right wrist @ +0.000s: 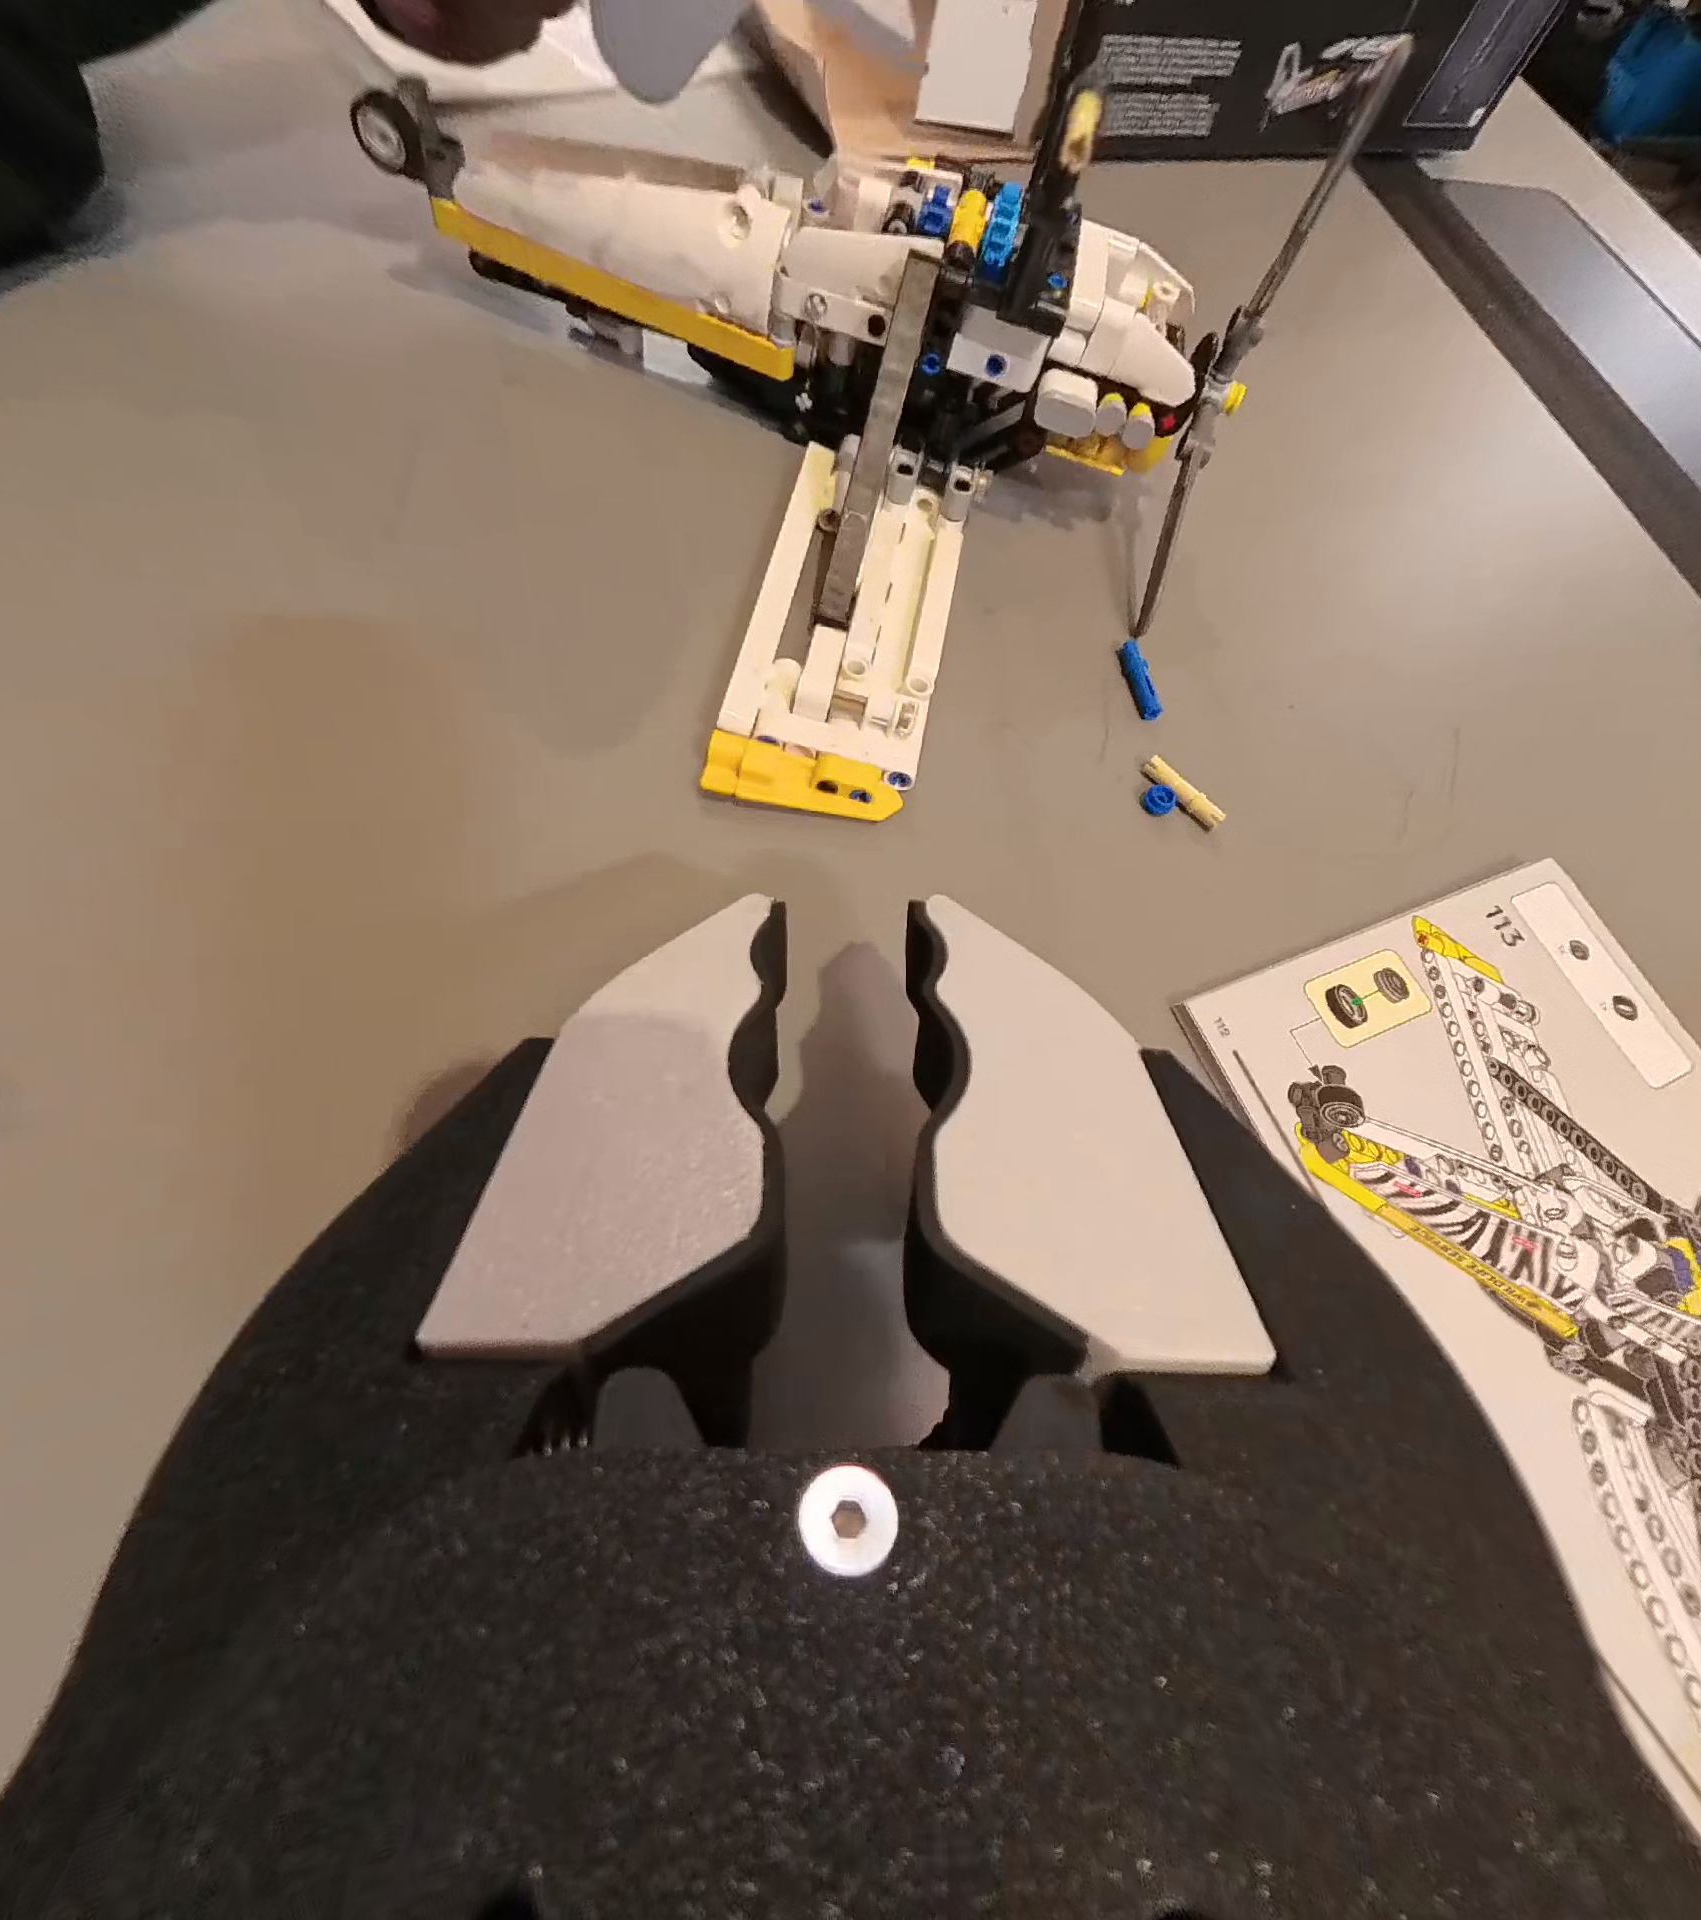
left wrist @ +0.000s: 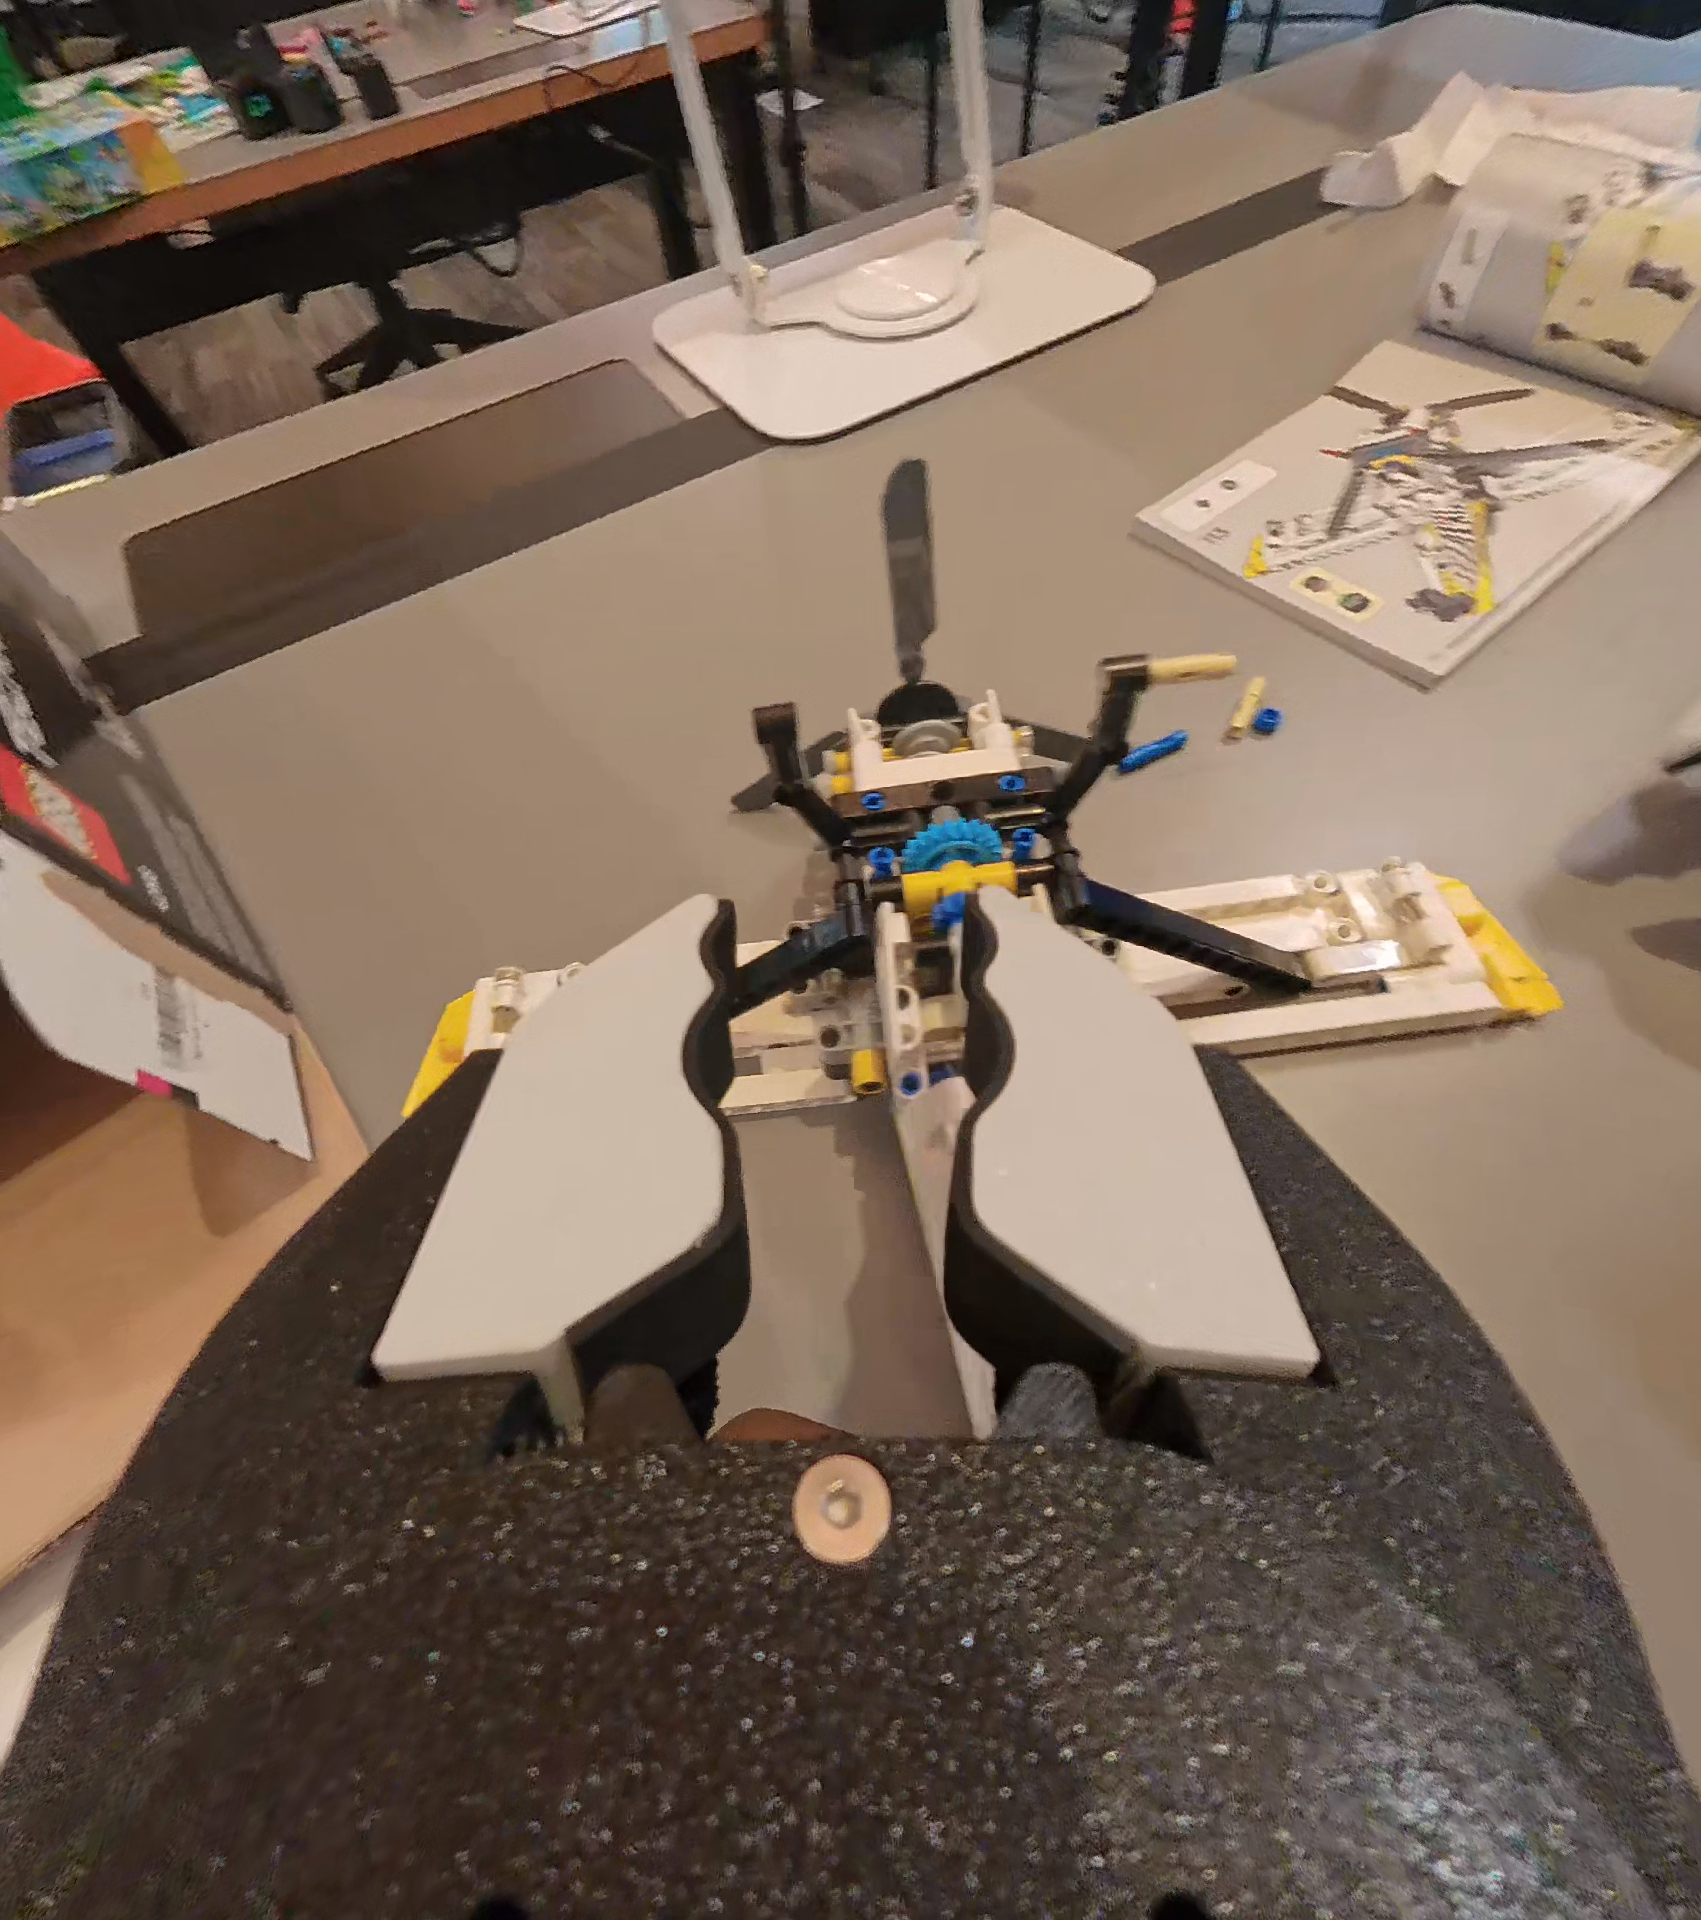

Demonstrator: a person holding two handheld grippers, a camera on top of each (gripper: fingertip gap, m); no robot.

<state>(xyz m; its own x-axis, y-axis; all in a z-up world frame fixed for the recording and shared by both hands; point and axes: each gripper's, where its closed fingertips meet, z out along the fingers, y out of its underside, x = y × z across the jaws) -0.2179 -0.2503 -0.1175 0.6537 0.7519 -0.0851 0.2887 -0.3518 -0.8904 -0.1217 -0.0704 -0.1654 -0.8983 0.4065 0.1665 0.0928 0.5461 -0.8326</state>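
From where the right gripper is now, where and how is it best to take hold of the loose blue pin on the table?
Probably grip the blue pin across its middle, coming straight down from above. It lies flat on the table, its long axis pointing roughly away from the right gripper, so the fingers would close on its long sides. Stay clear of the propeller blade, whose tip ends by the pin's far end.

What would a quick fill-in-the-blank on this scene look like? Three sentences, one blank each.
1. The right gripper hovers over bare table with its jaws ____.
2. The gear atop the brick plane is ____ in colour.
3. The open booklet lies to the ____ of the right gripper in its own view.

Missing words: open; blue; right
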